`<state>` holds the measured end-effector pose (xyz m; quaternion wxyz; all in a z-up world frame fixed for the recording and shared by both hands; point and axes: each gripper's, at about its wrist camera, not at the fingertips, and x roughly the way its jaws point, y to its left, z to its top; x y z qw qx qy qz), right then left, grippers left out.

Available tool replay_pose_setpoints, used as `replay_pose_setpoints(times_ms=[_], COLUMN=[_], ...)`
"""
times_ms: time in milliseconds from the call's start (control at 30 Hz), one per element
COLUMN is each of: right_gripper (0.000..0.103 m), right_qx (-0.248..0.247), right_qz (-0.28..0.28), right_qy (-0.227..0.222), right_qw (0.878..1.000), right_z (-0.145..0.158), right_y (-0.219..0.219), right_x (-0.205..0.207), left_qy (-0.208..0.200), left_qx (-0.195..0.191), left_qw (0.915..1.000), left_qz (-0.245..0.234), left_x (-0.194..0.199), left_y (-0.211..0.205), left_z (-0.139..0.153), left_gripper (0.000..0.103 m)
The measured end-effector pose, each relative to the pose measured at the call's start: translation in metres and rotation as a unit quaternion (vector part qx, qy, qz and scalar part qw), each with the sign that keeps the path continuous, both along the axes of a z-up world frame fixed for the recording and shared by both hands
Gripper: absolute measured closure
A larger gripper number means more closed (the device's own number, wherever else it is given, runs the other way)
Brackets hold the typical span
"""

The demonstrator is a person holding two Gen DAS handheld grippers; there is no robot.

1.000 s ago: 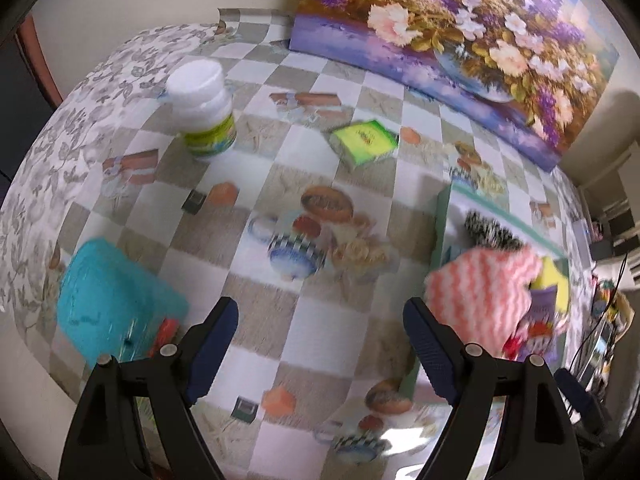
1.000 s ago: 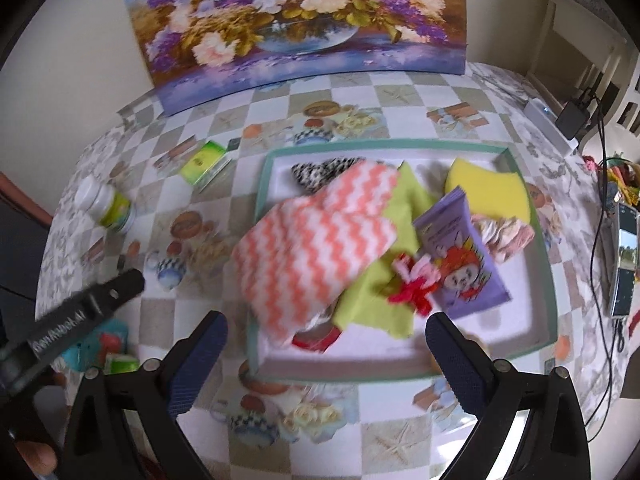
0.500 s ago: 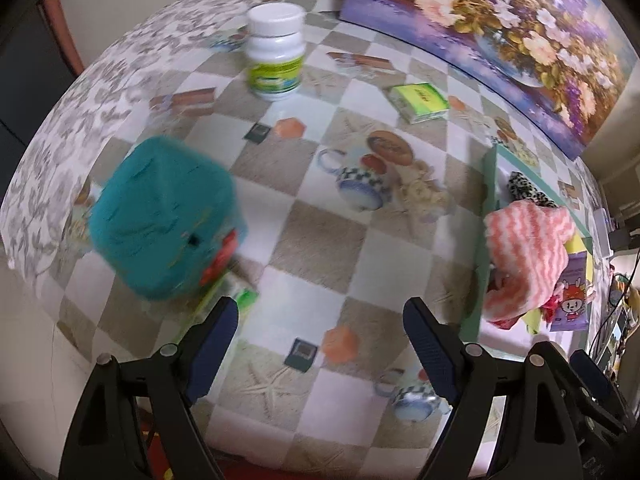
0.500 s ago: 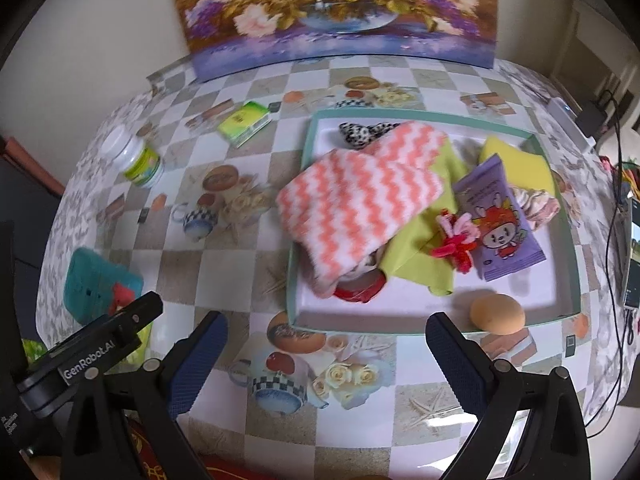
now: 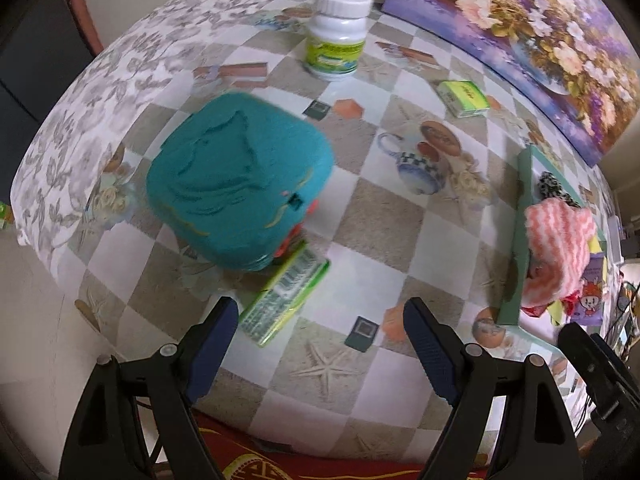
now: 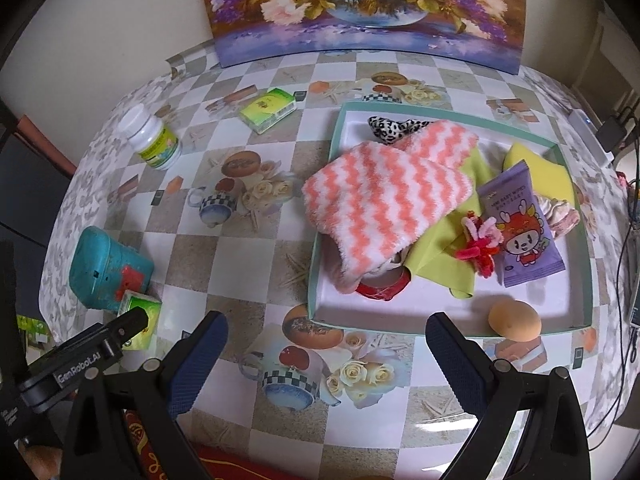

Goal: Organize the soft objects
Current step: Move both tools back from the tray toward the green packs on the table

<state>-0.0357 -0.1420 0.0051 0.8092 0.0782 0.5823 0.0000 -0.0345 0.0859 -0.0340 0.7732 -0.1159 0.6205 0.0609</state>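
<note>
A green-rimmed white tray point(image 6: 576, 326) on the table's right holds a pink-and-white zigzag towel point(image 6: 384, 196), a lime cloth point(image 6: 444, 256), a yellow sponge point(image 6: 536, 164), a purple wipes pack point(image 6: 520, 228), a spotted cloth point(image 6: 392, 126), a red-pink fuzzy piece point(image 6: 478, 242) and a tan egg-shaped squishy point(image 6: 514, 320). The towel also shows in the left wrist view point(image 5: 556, 244). My left gripper point(image 5: 320, 324) is open and empty above the table's front left, near a green tissue pack point(image 5: 286, 296). My right gripper point(image 6: 326, 344) is open and empty in front of the tray.
A teal box-shaped toy point(image 5: 236, 184) lies at the front left, partly on the tissue pack. A white pill bottle point(image 5: 338, 40) and a small green box point(image 5: 462, 98) stand farther back. A flower painting point(image 6: 360, 4) leans on the wall. Cables point(image 6: 628, 240) hang at the right.
Both grippers have pulled back toward the table's front edge. The left view has swung left, so the teal toy and tissue pack are now central. The tan squishy has come into the right view.
</note>
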Motion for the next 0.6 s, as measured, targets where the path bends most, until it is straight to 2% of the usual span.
replay_pose_setpoints(times_ms=[200, 400, 500, 600], right_gripper=[0.002, 0.002, 0.002, 0.002], right_qx=[0.002, 0.004, 0.003, 0.003], right_qz=[0.0, 0.001, 0.003, 0.003], right_qy=[0.001, 0.002, 0.003, 0.003], right_qw=[1.0, 1.0, 1.0, 1.0], right_z=[0.0, -0.001, -0.001, -0.001], right_y=[0.0, 0.0, 0.001, 0.001], right_x=[0.0, 0.001, 0.001, 0.001], left_qy=[0.011, 0.025, 0.026, 0.028], left_qx=[-0.009, -0.046, -0.05, -0.051], left_qw=[0.9999, 0.9982, 0.9978, 0.9976], left_qz=[0.008, 0.029, 0.037, 0.038], left_x=[0.001, 0.0, -0.001, -0.001], left_y=[0.005, 0.018, 0.022, 0.024], left_z=[-0.01, -0.024, -0.027, -0.029], left_gripper=[0.018, 0.02, 0.032, 0.036])
